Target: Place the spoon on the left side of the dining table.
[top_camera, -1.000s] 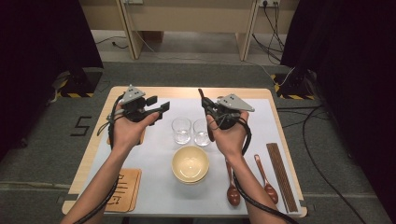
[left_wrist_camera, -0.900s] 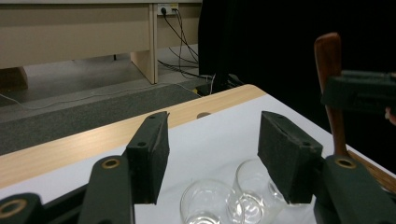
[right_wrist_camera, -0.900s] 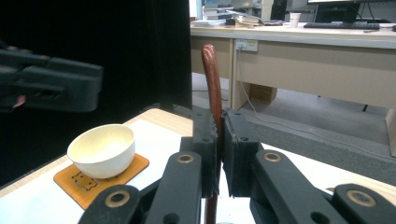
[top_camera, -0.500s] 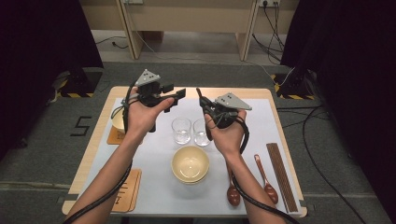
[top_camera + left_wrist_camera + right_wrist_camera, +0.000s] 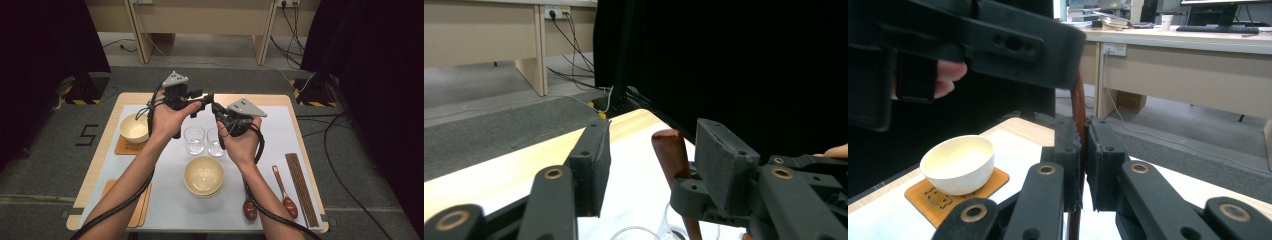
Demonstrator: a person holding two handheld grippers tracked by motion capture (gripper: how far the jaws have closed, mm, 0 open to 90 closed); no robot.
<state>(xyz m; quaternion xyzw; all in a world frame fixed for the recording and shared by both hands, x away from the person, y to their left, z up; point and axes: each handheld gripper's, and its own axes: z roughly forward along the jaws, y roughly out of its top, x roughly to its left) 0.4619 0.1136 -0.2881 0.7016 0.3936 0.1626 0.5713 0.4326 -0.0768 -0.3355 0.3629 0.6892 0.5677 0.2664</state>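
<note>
My right gripper (image 5: 1083, 150) is shut on the thin handle of a red-brown wooden spoon (image 5: 1079, 107) and holds it roughly upright over the two glasses. In the high view this right gripper (image 5: 220, 114) is at mid-table. The left gripper (image 5: 202, 99) points right at the handle's top. In the left gripper view the rounded handle end (image 5: 670, 150) stands between the left gripper's (image 5: 649, 150) jaws, nearer the right one, with gaps on both sides. Those jaws have just been closing, and the pads (image 5: 719, 155) do not press on the handle.
Two empty glasses (image 5: 194, 139) (image 5: 215, 142) stand side by side, with a cream bowl (image 5: 203, 175) in front of them. Another bowl (image 5: 134, 127) sits on an orange coaster at the left. Two wooden spoons (image 5: 285, 195) and dark chopsticks (image 5: 300, 187) lie at the right.
The left hand has moved right and upward, from the table's left side to the top of the spoon handle, uncovering the bowl on the coaster. The right hand has kept still.
</note>
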